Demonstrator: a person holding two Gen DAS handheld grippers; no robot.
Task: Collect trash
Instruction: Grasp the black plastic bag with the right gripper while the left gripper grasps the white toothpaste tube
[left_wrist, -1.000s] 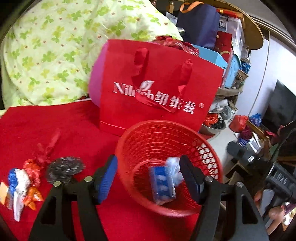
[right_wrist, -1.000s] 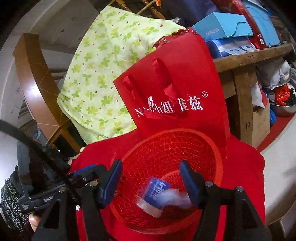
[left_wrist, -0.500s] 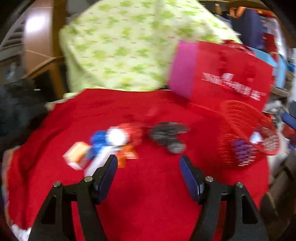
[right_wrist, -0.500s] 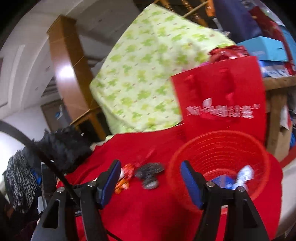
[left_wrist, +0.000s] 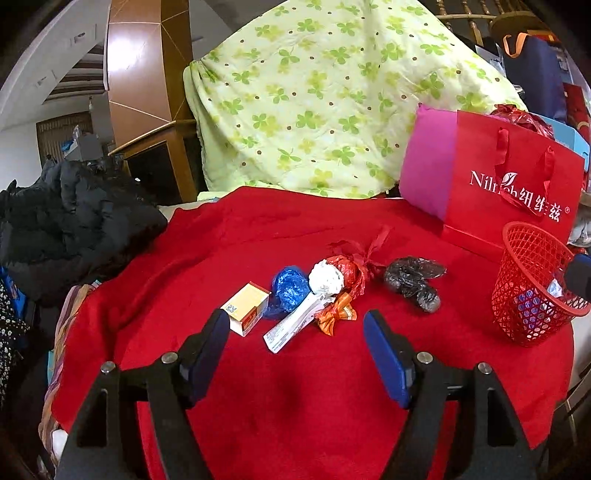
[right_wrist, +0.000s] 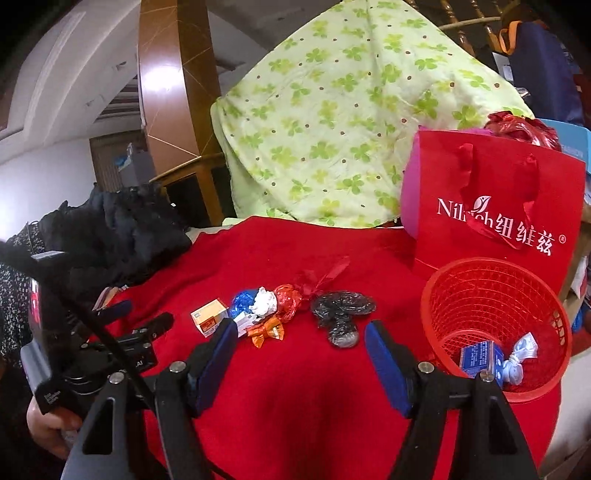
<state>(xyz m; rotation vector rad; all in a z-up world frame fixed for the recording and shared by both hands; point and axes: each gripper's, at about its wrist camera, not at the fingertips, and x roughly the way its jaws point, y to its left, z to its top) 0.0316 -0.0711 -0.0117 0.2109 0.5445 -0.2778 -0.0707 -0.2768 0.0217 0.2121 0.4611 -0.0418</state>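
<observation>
A pile of trash lies on the red cloth: a small yellow box (left_wrist: 246, 308), a blue wrapper (left_wrist: 290, 290), a white wad (left_wrist: 327, 278), a red plastic bag (left_wrist: 351, 269), an orange wrapper (left_wrist: 334, 315), a white packet (left_wrist: 295, 326) and a black bag (left_wrist: 413, 280). The red mesh basket (right_wrist: 495, 317) at the right holds a blue packet (right_wrist: 480, 358) and a pale blue wad (right_wrist: 519, 360). My left gripper (left_wrist: 297, 349) is open and empty, just short of the pile. My right gripper (right_wrist: 301, 356) is open and empty, between pile and basket. The left gripper also shows at the left in the right wrist view (right_wrist: 122, 332).
A red gift bag (left_wrist: 509, 192) stands behind the basket (left_wrist: 532, 284). A green clover quilt (left_wrist: 332, 96) rises at the back. A black coat (left_wrist: 70, 218) lies at the left. The red cloth (left_wrist: 295, 406) drops off at the front and right edges.
Both grippers have drawn back from over the basket and swung left. The trash pile has come into view in front of them. Both stay open and empty.
</observation>
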